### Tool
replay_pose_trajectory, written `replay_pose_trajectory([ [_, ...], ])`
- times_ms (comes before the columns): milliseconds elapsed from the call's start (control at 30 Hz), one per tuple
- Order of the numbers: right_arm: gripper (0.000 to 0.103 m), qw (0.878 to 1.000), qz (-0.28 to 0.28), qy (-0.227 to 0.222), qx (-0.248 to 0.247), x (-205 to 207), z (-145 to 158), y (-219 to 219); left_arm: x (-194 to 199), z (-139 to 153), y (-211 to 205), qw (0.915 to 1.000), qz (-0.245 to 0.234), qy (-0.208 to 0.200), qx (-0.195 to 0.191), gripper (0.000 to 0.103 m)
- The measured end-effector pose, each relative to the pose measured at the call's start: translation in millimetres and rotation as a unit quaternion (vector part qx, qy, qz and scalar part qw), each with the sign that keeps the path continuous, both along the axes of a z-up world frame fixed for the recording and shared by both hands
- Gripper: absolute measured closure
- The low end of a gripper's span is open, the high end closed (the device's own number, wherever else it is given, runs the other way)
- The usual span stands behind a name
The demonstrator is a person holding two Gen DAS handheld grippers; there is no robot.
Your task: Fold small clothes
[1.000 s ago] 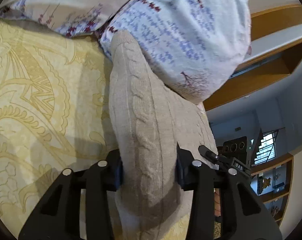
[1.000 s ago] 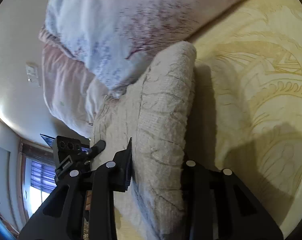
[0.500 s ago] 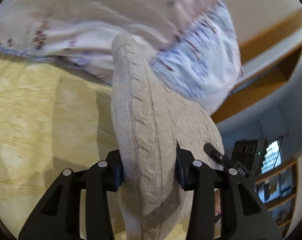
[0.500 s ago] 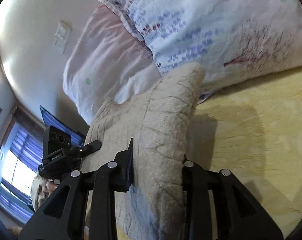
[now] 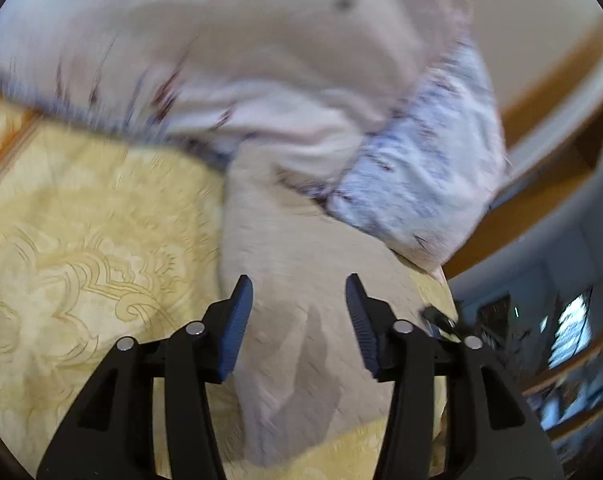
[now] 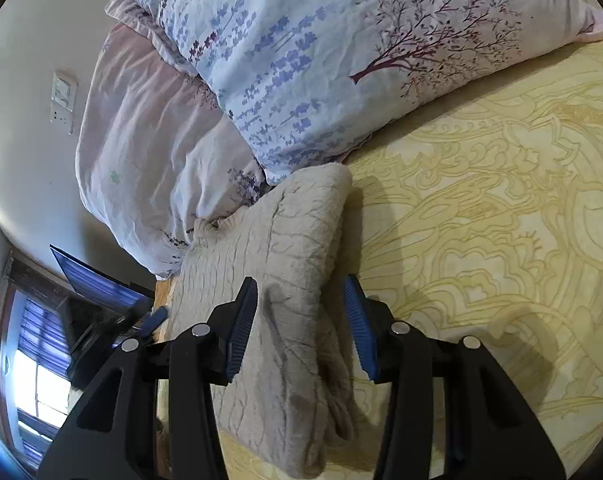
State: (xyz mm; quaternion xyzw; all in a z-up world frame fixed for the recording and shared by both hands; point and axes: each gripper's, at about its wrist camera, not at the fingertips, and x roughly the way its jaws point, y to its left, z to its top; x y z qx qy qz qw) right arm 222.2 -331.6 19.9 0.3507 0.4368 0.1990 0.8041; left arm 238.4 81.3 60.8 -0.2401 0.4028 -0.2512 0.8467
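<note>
The beige knitted garment (image 6: 277, 280) is seen lying folded on the yellow patterned bedspread (image 6: 501, 208), its far end pressed up against the floral pillow (image 6: 341, 60); a second, pinkish pillow (image 6: 141, 140) is stacked just beside that one, toward the wall; the right gripper (image 6: 301, 320) is spread wide, its blue-padded fingers (image 6: 243, 320) standing either side of the folded edge with a gap visible on each side, so nothing is gripped; from the left wrist view, which is blurred by motion, the same garment (image 5: 297, 280) is picked out as a pale folded mass on the bedspread (image 5: 81, 240), tucked under the pillows (image 5: 421, 184); the left gripper (image 5: 297, 316) is likewise parted wide over the cloth, its pads (image 5: 237, 320) clear of the fabric and nothing held; wooden shelving (image 5: 549, 152) and a bright window (image 6: 41, 384) are glimpsed at the edges.
</note>
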Motion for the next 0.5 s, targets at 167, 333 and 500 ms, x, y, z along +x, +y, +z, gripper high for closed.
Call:
replay_pose_trajectory([
  [167,0.091,0.996,-0.004,-0.033,-0.079,1,7,18,-29,2,-39,0.9966,-0.053,-0.029,0.056,0.044],
  [333,0.09,0.992,-0.02,-0.01,-0.126,9,-3,22,-38,-11,-57,0.9902,-0.048,-0.041,0.124,0.044],
  [500,0.066,0.982,-0.044,-0.069,-0.171,-24,34,21,-44,-12,-60,0.9865,-0.044,-0.054,0.148,0.038],
])
